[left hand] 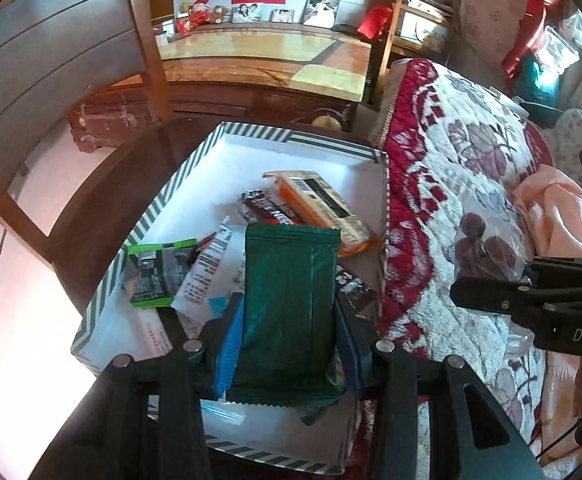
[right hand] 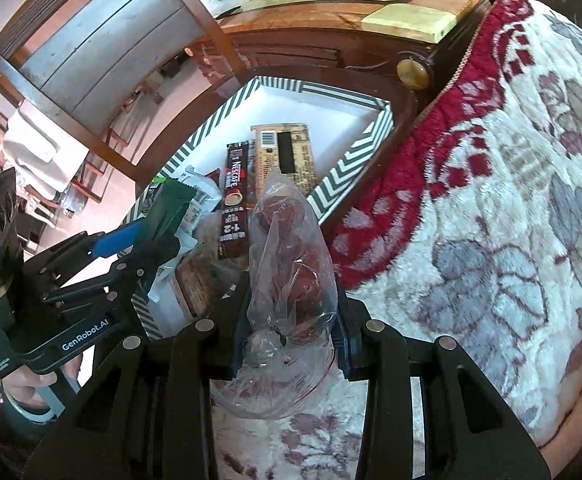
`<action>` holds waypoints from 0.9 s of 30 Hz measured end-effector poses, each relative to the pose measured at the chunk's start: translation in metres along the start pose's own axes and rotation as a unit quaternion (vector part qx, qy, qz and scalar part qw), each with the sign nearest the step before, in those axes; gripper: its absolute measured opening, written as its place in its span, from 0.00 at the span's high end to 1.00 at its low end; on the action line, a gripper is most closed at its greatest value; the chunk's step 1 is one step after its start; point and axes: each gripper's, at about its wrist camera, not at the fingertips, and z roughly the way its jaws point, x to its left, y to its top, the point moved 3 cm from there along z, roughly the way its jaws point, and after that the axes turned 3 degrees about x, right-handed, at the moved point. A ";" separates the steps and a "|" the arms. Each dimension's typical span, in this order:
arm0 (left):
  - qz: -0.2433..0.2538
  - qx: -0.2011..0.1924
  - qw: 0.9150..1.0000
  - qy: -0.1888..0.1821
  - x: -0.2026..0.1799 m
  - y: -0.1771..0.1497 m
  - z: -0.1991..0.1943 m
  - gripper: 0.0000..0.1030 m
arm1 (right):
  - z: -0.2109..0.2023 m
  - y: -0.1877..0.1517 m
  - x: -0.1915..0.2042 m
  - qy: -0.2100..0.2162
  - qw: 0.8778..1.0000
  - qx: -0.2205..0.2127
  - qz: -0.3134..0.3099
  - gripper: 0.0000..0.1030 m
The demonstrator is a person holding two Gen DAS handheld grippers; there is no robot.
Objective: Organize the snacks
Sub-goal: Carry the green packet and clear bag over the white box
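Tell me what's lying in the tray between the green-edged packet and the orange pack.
In the left wrist view, a white packet and a dark Nescafe stick lie between the green-edged packet and orange pack.

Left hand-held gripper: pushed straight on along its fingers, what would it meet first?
Probably the snacks piled in the striped box, with the green packet it holds touching first; depth is unclear.

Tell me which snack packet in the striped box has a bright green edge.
The small black packet at the box's left side; its sealed ends are bright green, unlike the orange, brown and white ones.
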 end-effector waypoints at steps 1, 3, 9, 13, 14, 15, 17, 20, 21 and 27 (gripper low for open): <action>-0.002 0.000 1.000 0.001 0.002 0.000 0.000 0.56 | 0.001 0.002 0.001 0.000 1.000 0.001 -0.001 0.67; -0.005 0.000 1.000 0.004 0.005 0.001 0.001 0.56 | 0.005 0.005 0.003 0.001 1.000 0.003 -0.004 0.67; -0.016 0.005 1.000 0.010 0.017 0.002 0.007 0.56 | 0.014 0.016 0.012 0.000 1.000 0.012 -0.015 0.67; -0.027 0.006 1.000 0.014 0.027 0.006 0.010 0.56 | 0.022 0.026 0.018 -0.002 1.000 0.018 -0.022 0.67; -0.030 0.006 0.999 0.016 0.030 0.007 0.011 0.56 | 0.024 0.029 0.019 -0.003 1.000 0.020 -0.024 0.67; -0.032 0.007 0.999 0.017 0.032 0.008 0.012 0.56 | 0.026 0.031 0.020 -0.004 0.999 0.021 -0.025 0.67; -0.036 0.008 0.999 0.019 0.036 0.009 0.014 0.56 | 0.032 0.036 0.022 -0.006 0.999 0.025 -0.028 0.67; -0.041 0.009 0.999 0.020 0.040 0.011 0.017 0.56 | 0.039 0.043 0.025 -0.007 0.999 0.031 -0.030 0.67; -0.043 0.009 0.999 0.020 0.041 0.011 0.018 0.56 | 0.043 0.046 0.026 -0.008 0.999 0.033 -0.031 0.67; -0.047 0.010 0.999 0.025 0.046 0.015 0.024 0.56 | 0.059 0.065 0.033 -0.022 0.998 0.047 -0.045 0.67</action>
